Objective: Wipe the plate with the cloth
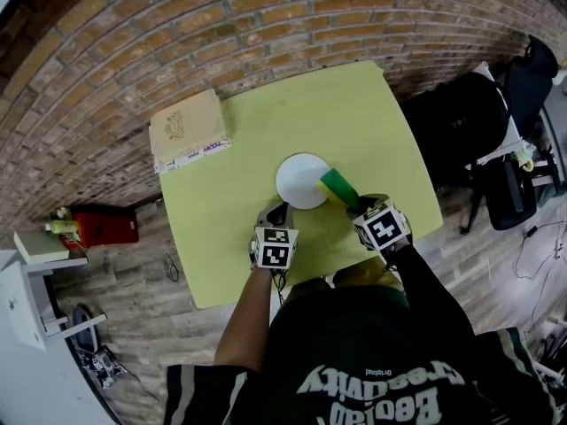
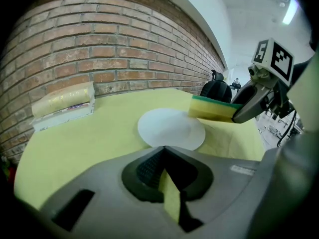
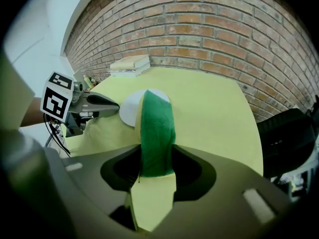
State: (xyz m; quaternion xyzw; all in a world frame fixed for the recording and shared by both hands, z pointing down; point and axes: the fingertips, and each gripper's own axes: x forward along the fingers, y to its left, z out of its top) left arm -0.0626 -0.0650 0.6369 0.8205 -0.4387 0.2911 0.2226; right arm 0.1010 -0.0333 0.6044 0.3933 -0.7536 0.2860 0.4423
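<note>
1 sponge [image 3: 155,118] (in right gripper [image 3: 157,156]) at plate [image 3: 129,109]

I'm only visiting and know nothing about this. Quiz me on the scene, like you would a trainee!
1. True or false: the right hand-held gripper grips the sponge.
2. What lies at the table's far left corner? A) kettle B) book C) bowl
3. Fill in: the plate is coloured ___.
Key: 1 true; 2 B; 3 white.
</note>
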